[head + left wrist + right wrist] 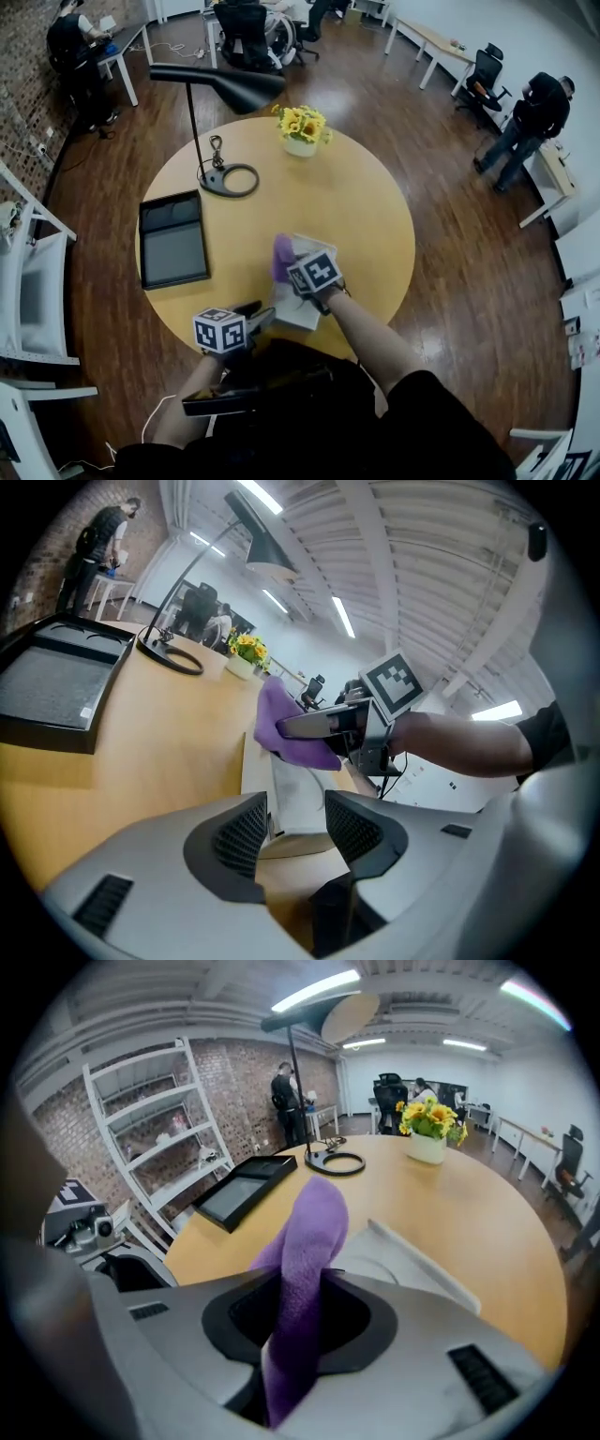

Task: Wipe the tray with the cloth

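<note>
Two hand-held grippers are close together. The right hand-held gripper [300, 1288] is clamped on the purple cloth [314, 1227], at the far end of the white tray [295, 794]. The left hand-held gripper [297, 825] pinches the tray's near edge. The tray lies on the round surface [361, 202], with a black tray [172, 240] well to its left.

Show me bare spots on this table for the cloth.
Widest: right side of the table, bordered by the flower pot, the white tray and the rim. Narrower: the strip between black tray and white tray. Crowded: around the lamp base and white tray.
</note>
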`<state>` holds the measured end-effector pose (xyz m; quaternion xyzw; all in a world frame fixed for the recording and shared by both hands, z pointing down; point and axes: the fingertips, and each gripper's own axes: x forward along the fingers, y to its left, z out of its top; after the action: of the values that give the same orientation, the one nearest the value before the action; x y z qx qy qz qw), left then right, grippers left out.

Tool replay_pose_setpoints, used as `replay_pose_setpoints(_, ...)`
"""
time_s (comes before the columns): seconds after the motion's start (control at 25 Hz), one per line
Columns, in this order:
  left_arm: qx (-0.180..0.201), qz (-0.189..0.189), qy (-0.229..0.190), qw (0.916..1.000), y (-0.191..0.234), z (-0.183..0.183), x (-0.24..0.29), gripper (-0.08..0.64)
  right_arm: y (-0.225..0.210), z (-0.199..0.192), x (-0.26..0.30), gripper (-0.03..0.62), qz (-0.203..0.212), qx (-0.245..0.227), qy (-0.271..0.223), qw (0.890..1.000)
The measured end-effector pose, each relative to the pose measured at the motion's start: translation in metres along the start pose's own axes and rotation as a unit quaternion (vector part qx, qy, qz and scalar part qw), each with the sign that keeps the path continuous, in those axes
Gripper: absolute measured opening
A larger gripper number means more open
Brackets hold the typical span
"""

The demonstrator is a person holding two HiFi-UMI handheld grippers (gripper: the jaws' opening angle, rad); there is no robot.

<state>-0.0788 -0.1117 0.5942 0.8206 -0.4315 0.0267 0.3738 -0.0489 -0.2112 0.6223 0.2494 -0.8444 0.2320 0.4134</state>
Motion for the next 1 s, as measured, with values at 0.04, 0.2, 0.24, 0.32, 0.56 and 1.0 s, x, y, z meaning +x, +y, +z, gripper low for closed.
replay_pose_setpoints(0.04,0.005,0.000,0.004,1.0000,-0.001,-0.001,0.000,0.186,-0.005,-0.005,0.001,0.094,-0.002,0.006,0.000,1.000)
replay_pose_setpoints(0.2,0.013,-0.005,0.021,0.9997,-0.002,-0.007,0.003,0.186,-0.032,-0.020,-0.011,0.094,0.011,0.070,-0.014,0.997)
replay_pose_setpoints(0.24,0.014,-0.005,0.026,0.9995,-0.002,-0.010,0.004,0.186,-0.038,-0.025,-0.017,0.094,0.022,0.099,-0.029,0.994)
replay_pose_setpoints(0.32,0.017,-0.005,0.032,0.9993,-0.003,-0.012,0.004,0.186,-0.048,-0.033,-0.029,0.094,0.049,0.170,-0.072,0.982)
replay_pose_setpoints(0.56,0.005,-0.005,0.047,0.9989,0.007,-0.017,0.005,0.186,-0.075,-0.073,-0.060,0.094,0.053,0.262,-0.129,0.955)
replay_pose_setpoints(1.0,-0.017,-0.035,0.022,0.9990,0.000,-0.009,0.003,0.186,-0.055,-0.045,-0.067,0.092,-0.131,-0.023,-0.030,0.991)
